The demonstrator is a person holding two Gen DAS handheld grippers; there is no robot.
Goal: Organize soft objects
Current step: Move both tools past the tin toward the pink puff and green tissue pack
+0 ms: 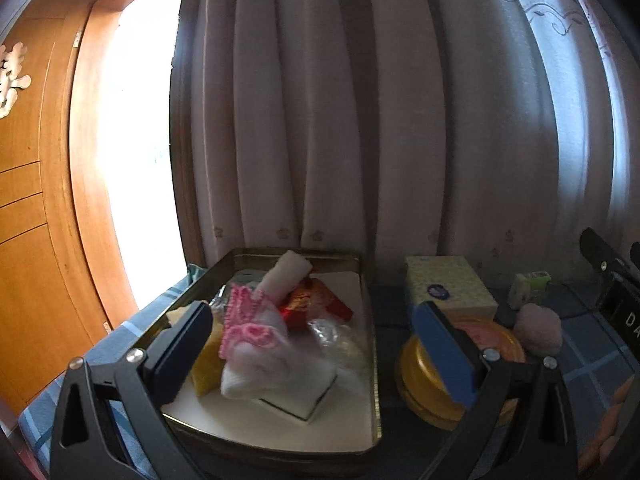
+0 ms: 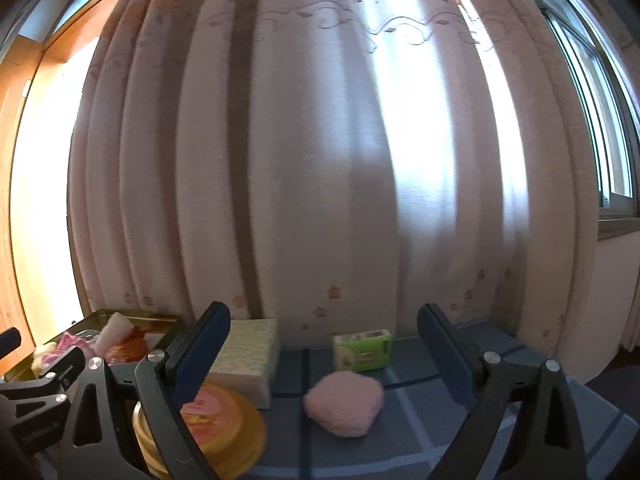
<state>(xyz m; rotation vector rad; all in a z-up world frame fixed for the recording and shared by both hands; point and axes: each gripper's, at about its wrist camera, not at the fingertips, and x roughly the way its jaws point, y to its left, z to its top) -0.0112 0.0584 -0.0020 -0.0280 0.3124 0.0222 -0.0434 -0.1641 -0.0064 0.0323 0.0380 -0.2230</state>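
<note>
A gold metal tray point(image 1: 370, 360) holds several soft things: a white and pink knitted piece point(image 1: 260, 340), a white roll point(image 1: 286, 274), a red packet point(image 1: 308, 304) and a yellow cloth point(image 1: 206, 368). My left gripper point(image 1: 316, 348) is open and empty, just above the tray's near side. A pink fluffy ball point(image 2: 344, 404) lies on the blue checked cloth point(image 2: 420, 432); it also shows in the left wrist view point(image 1: 538, 328). My right gripper point(image 2: 320, 364) is open and empty, with the ball between and just beyond its fingertips. The tray shows far left in the right wrist view point(image 2: 160, 318).
A round yellow tin with a pink lid point(image 2: 224, 420) sits left of the ball, also in the left wrist view point(image 1: 424, 384). Behind stand a patterned tissue box point(image 2: 248, 356) and a green tissue pack point(image 2: 362, 348). A curtain point(image 2: 320, 160) hangs at the back. A wooden door point(image 1: 36, 240) is at left.
</note>
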